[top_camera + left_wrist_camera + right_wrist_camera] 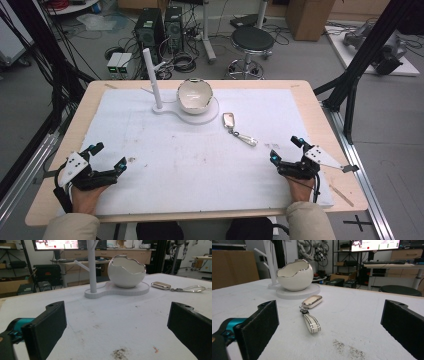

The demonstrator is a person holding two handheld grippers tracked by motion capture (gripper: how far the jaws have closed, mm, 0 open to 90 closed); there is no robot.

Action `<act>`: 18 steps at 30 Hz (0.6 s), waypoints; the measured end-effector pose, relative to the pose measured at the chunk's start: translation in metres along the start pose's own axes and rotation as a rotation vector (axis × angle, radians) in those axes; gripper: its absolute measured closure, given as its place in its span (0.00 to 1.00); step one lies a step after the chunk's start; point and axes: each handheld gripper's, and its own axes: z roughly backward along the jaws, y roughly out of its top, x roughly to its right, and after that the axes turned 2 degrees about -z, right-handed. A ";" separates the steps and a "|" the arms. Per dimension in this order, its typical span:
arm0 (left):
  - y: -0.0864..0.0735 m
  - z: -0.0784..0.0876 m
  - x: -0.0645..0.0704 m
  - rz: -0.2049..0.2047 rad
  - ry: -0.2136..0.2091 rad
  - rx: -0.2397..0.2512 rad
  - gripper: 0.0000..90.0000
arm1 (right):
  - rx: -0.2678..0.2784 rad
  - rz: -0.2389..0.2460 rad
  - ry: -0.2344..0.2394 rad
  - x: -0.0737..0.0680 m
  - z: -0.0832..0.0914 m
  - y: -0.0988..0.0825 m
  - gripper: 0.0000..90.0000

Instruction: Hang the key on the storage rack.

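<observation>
A white eggshell-shaped bowl (194, 95) with a jagged silver rim sits on a white stand (212, 114) that also carries a white branched post (152, 75). Right of the stand lies a cream key fob with a strap (238, 128); the same key fob (311, 311) lies flat ahead of my right jaws. My left gripper (109, 156) rests open at the near left of the table. At the near right, my right gripper (286, 149) is open too. Both hold nothing. From the left gripper view, the bowl (126, 271) and the key fob (175, 287) are far ahead.
A white mat (190, 165) covers the wooden table (60, 165), with small dirt marks near the front. Beyond the far edge stand a black stool (251, 42), computer towers (150, 27) and cables on the floor. Black frame posts (365, 55) flank the table.
</observation>
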 end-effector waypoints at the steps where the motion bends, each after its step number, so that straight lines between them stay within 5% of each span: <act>1: 0.000 0.000 0.000 0.001 0.000 -0.004 0.03 | -0.001 -0.005 -0.002 0.000 0.000 0.000 0.01; 18: 0.000 0.000 -0.001 0.009 0.002 0.006 0.03 | 0.004 -0.008 -0.004 0.001 0.000 0.000 0.01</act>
